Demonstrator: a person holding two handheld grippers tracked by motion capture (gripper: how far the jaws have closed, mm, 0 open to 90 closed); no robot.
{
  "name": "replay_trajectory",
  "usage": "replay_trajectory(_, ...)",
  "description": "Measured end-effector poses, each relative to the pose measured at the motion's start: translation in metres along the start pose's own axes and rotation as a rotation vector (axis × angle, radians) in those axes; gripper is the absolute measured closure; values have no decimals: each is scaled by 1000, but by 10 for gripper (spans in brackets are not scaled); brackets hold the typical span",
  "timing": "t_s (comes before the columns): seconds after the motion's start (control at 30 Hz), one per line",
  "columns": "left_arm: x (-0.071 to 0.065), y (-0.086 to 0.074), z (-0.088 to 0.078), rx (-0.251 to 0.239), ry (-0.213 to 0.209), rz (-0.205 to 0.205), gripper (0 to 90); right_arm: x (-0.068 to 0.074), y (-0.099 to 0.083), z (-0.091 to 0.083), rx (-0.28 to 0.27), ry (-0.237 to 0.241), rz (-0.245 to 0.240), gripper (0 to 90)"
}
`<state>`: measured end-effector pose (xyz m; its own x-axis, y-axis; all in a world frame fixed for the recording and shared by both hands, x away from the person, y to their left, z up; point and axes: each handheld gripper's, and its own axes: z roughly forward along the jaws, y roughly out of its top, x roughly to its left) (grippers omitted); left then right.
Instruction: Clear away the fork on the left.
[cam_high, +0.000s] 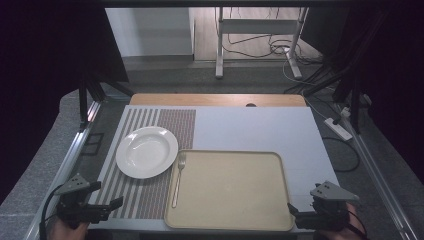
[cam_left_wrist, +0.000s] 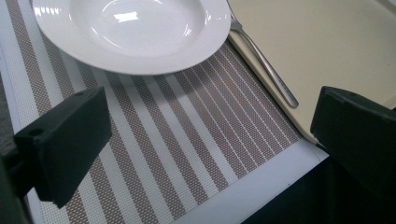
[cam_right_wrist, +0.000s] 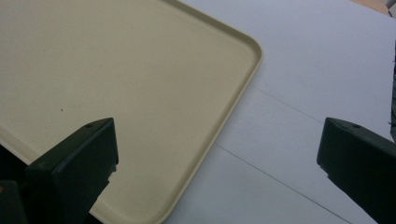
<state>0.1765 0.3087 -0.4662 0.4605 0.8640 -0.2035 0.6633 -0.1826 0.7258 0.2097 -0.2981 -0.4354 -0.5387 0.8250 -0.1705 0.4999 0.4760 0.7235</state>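
Two grippers wait at the near tabletop edge, jaws wide and empty: left gripper (cam_high: 107, 209) by the striped mat (cam_high: 150, 195); plate (cam_high: 147, 152), then fork (cam_high: 178, 180) on tray (cam_high: 235, 220); right gripper (cam_high: 295, 212); probably pre-reach, next closing on the plate rim.

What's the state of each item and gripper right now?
plate: upright, empty, on the striped placemat.
fork: lying flat in the tray, at its left edge.
tray: flat on the table, bare apart from the fork.
left gripper: open, holding nothing.
right gripper: open, holding nothing.
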Motion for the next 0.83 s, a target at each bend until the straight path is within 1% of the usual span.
replay_trajectory(0.43,-4,-3,-3,6,17,16,0,-1,0,0,-4,-3,16,0)
replay_trajectory(0.67,-8,-4,-4,20,41,35,0,-1,0,0,-3,-4,17,0)
replay_trajectory(0.83,-8,-3,-2,28,40,34,0,-1,0,0,-1,-4,11,0)
